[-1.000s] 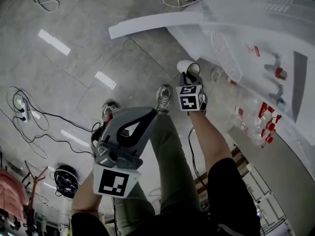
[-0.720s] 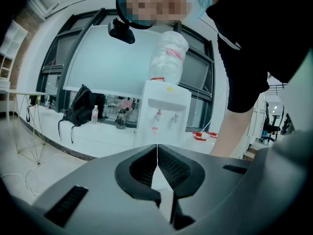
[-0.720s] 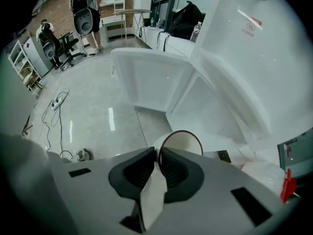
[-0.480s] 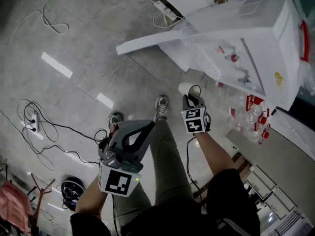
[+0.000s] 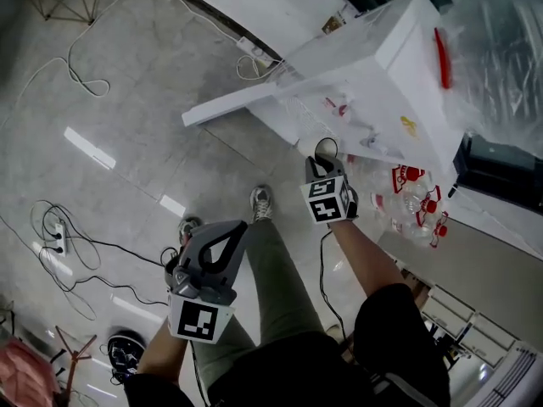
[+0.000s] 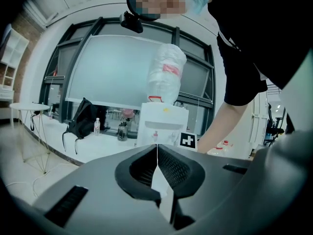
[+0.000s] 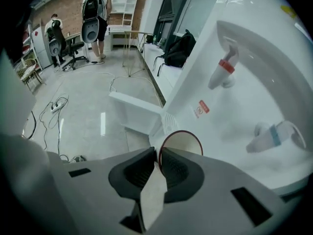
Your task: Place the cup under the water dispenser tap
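Underfoot, grey polished floor (image 5: 127, 75) strewn with cables (image 5: 59, 227), and at its far side the water dispenser (image 5: 382, 66).

Closed narrow, the right hand-held gripper (image 7: 159, 153), pads pinching the thin rim of the cup (image 7: 185, 142). Wall of the cup caught between the two pads, dark-edged round mouth showing just past the jaw tips. Carried in the air close to the front face of the water dispenser, resting on nothing. Just beside the cup in the right gripper view, on the water dispenser's lower ledge, a round drip grille (image 7: 168, 123), bare. Higher on that same front face, the red tap (image 7: 222, 72) and the blue tap (image 7: 271, 136), both apart from the cup, with no cup beneath either. On the side away from the water dispenser, the left hand-held gripper (image 6: 157, 146), jaws pressed together on nothing, playing no part in the carry.

Judged from this: pick-up done, grip looking secure, cup near the water dispenser but short of the taps. Left to do: bring the cup in under a tap, set it upright on the grille, release, draw back. Cannot tell which tap is meant. Worth minding: a light cup held only by the rim, likely to tip on being set down.
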Demonstrator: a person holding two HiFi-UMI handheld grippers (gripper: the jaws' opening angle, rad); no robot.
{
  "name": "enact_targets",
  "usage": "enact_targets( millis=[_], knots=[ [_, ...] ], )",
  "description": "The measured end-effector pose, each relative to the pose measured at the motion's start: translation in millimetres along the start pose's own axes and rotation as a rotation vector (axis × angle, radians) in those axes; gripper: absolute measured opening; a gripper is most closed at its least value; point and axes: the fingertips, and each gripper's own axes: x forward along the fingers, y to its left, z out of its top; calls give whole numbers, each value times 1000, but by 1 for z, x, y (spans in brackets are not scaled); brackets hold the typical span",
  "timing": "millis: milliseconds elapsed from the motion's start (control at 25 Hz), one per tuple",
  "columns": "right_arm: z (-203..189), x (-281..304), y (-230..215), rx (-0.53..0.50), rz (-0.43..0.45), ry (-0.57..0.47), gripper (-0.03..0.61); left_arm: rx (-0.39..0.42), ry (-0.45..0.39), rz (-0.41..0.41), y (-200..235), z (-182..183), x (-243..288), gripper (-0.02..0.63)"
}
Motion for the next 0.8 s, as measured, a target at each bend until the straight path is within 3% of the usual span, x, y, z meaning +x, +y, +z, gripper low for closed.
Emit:
enact_targets(
  millis=[280,800],
  knots=[
    [34,17,-36,-49,-62,-19,67,9,-7,2,-4,10,8,20],
    [55,54,-37,-111,-102,-4,69,-10,39,8,5,-16,13,20]
  ],
)
